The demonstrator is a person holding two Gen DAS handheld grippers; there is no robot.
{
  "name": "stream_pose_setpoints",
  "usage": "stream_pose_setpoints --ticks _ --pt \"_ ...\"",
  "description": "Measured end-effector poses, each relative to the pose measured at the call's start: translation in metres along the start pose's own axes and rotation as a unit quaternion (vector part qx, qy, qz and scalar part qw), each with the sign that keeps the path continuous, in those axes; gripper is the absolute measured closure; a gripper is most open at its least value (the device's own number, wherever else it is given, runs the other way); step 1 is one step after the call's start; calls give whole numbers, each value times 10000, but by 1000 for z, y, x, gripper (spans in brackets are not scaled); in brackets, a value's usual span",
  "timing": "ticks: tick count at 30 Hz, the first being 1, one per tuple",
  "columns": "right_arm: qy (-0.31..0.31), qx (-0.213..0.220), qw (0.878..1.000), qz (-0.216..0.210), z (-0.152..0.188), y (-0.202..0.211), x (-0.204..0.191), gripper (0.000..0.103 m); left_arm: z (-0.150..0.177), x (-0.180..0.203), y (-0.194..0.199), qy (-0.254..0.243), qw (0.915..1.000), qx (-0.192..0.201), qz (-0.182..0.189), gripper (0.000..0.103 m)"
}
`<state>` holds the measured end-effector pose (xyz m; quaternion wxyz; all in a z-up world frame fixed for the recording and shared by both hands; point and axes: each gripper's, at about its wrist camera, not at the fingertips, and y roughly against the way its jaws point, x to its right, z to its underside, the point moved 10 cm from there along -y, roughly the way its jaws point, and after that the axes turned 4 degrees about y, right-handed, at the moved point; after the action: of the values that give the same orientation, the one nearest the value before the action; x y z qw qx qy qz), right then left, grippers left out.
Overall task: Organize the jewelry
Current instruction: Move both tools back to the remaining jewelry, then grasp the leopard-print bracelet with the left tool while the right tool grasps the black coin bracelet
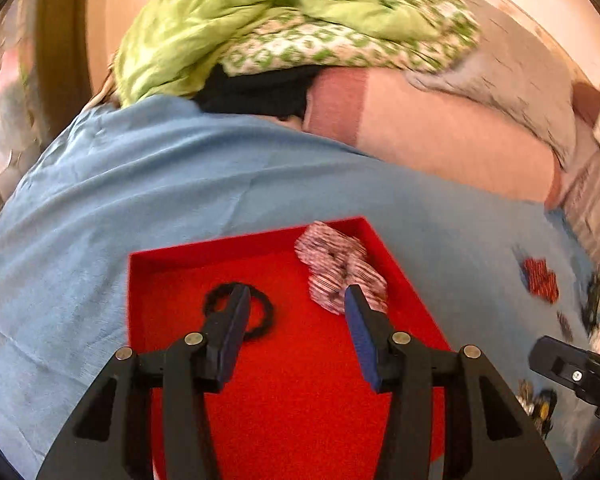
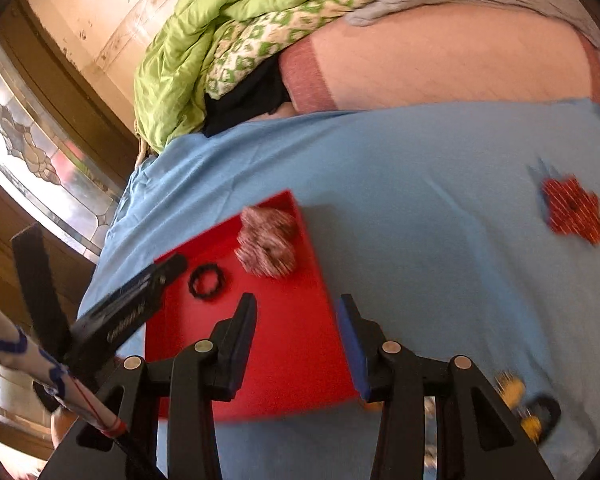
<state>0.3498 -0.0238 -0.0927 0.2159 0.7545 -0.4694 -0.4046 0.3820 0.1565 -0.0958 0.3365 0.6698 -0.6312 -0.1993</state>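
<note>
Blue cloth covers the bed; on it the red tray holds a black hair tie and a striped scrunchie. Left gripper and right gripper stand spread, empty. Next, approach the red scrunchie low and pinch its gathered fabric.

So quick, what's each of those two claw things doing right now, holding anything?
Left gripper: fingers open, holding nothing, above the red tray.
Right gripper: fingers open, holding nothing.
</note>
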Motion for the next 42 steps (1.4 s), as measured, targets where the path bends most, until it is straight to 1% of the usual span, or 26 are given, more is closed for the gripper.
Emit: stream_pose_setpoints --ticks 5,7,10,13,14,16,18,20,21,24,27,29,33,34,37,38,39,40,41,42 --pt "-239 144 9996 1 24 28 31 58 19 36 4 -457 9989 -39 72 55" --pt "-326 248 9992 30 31 40 45 58 28 50 8 -559 9981 -97 245 55" --pt "-487 412 9978 164 42 59 76 58 48 73 17 -771 9952 -230 555 55" --pt "-737 387 9963 220 50 66 105 58 72 101 30 -1163 9894 -384 779 55" --pt "-945 372 9946 211 51 69 118 58 83 110 35 -1247 9871 -456 898 56" --pt "-1099 354 9931 223 54 74 133 60 106 126 43 -1326 9819 -674 1175 56" --pt "-1190 279 9921 276 59 76 148 61 128 140 51 -1362 9777 -833 1363 56" --pt "-1190 169 9925 229 63 75 153 63 147 149 51 -1358 9737 -1057 1495 56" --pt "-1167 62 9929 218 69 74 156 64 153 152 49 -1383 9725 -1132 1495 56" --pt "-1086 -131 9938 176 84 75 163 66 160 150 38 -1524 9719 -1204 1333 56" --pt "-932 -234 9944 447 97 76 178 66 161 151 34 -1501 9716 -1243 1341 56" --pt "-969 -290 9931 599 102 76 192 66 163 155 33 -1512 9704 -1263 1395 56" --pt "-1170 -332 9914 493 101 69 198 66 173 174 34 -1669 9609 -1400 1710 56" --pt "-1110 -363 9917 538 101 66 197 66 176 180 36 -1718 9575 -1441 1815 56" --pt "-799 -542 9911 919 103 49 195 66 185 193 37 -1794 9497 -1554 2043 56" --pt "-742 -517 9909 999 102 49 195 74 187 198 37 -1804 9478 -1581 2098 56" --pt "-664 -481 9911 1052 100 51 193 86 188 202 37 -1809 9465 -1607 2135 56" --pt "-652 -423 9924 955 97 55 190 96 191 206 36 -1814 9445 -1648 2186 56" --pt "-693 -328 9933 869 95 59 188 96 193 210 36 -1822 9424 -1686 2241 56" --pt "-728 -122 9945 746 89 68 185 96 194 213 35 -1828 9413 -1710 2266 56"
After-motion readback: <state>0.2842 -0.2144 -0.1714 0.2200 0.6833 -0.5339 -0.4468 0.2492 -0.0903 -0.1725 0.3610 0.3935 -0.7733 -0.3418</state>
